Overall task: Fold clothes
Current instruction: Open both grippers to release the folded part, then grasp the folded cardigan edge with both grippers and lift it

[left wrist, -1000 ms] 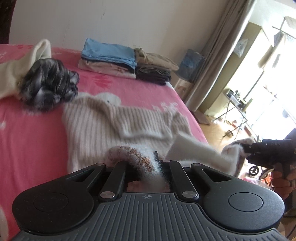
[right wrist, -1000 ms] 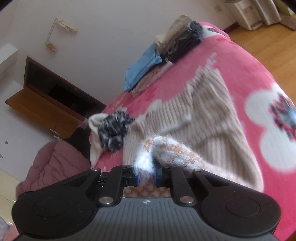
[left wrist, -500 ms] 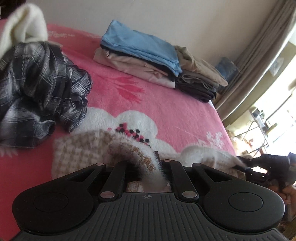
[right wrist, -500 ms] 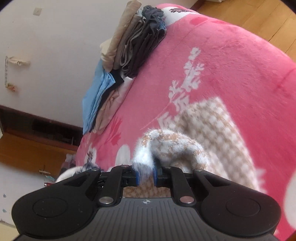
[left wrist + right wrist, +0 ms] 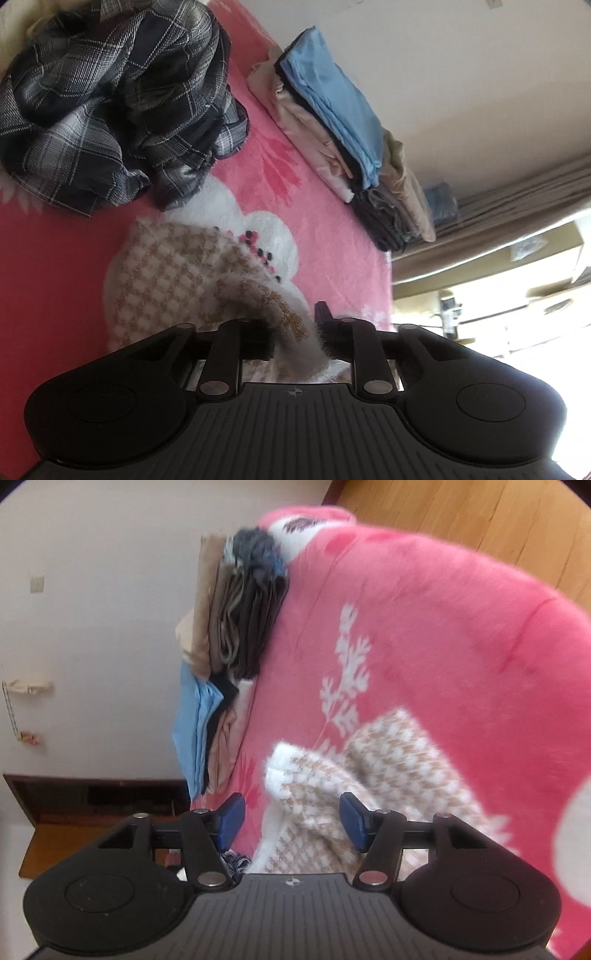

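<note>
We are gripping the sweater's (image 5: 173,280) fuzzy edge in our left gripper (image 5: 295,338) on the bed (image 5: 48,295), while our right gripper (image 5: 291,818) is sitting with fingers (image 5: 232,818) spread apart, the sweater lying loose between them, folded stacks (image 5: 236,627) beyond.

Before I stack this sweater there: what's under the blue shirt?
Under the blue shirt lie a dark garment and beige folded clothes, resting on the pink blanket. How many layers is hidden.
</note>
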Available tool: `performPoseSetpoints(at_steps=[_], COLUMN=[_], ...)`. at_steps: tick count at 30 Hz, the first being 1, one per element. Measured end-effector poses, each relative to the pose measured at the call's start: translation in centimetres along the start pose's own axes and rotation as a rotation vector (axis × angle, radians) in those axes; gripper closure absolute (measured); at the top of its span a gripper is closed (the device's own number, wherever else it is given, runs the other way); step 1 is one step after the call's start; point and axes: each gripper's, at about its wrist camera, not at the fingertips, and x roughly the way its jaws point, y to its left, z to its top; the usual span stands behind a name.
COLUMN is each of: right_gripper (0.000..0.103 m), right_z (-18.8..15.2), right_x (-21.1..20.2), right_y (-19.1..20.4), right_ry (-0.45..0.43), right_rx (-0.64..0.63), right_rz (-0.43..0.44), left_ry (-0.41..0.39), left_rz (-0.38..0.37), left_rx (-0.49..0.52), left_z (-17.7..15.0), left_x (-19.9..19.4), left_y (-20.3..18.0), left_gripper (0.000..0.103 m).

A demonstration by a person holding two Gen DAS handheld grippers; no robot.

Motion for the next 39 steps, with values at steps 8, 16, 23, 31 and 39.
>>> performPoseSetpoints(at_steps=[8, 16, 23, 31, 39], right_gripper=[0.043, 0.043, 0.040, 0.034, 0.035], right_z=[-4.1, -13.4, -17.7, -21.5, -20.4], right_x=[-3.6, -8.3, -6.3, -3.0, 0.3], right_y=[1.1, -1.7, -7.1, -11.3, -10.9], right_ry=[-0.033, -0.095, -0.040, -0.005, -0.126], right_rx=[-0.201, -0.362, -0.230, -0.108, -0.042], right_rz=[-0.111, -0.064, -0.029, -0.002, 0.084], left_ry=[-0.084, -0.049, -0.004, -0.101, -0.161], left_rz=[0.069, 0.100, 0.012, 0.042, 0.002], left_rx=[-0.024, 0.120, -0.085, -0.215, -0.256], left_z=[2.4, -7.1, -17.8, -20.4, -18.3], left_x=[-2.6, -9.3, -9.9, -7.8, -5.7], left_y=[-2.1, -1.8, 3.1, 8.7, 10.2], left_gripper=[0.069, 0.063, 0.062, 0.047, 0.048])
